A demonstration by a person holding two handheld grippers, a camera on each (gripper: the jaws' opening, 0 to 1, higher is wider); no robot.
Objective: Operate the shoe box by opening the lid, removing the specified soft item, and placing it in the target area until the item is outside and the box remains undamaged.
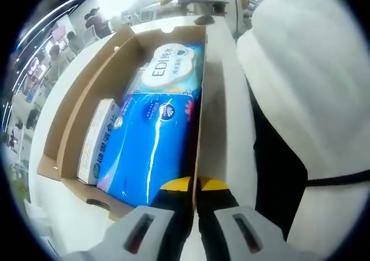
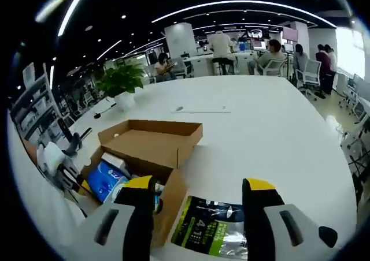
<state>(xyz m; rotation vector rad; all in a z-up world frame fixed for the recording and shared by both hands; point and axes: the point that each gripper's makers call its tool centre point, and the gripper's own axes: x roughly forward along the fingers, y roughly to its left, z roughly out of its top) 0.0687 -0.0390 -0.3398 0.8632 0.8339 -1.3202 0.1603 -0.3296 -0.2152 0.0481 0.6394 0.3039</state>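
Note:
The brown cardboard shoe box (image 1: 72,119) lies open on the white table (image 1: 225,116). Inside lie a blue soft tissue pack (image 1: 150,145) and a slim white carton (image 1: 98,140) beside it. My left gripper (image 1: 195,185) is shut on the box's right wall, one yellow tip on each side. In the right gripper view the box (image 2: 170,197) shows its lid (image 2: 150,142) folded back, with the blue pack (image 2: 108,180) inside. My right gripper (image 2: 199,186) hangs open above the box's near corner, holding nothing. The left gripper (image 2: 72,177) shows at the box's left side.
A green and black packet (image 2: 211,226) lies on the table (image 2: 260,128) just right of the box. A person's white clothing (image 1: 312,70) is close on the right. A potted plant (image 2: 121,79) and seated people (image 2: 219,47) are at the far end.

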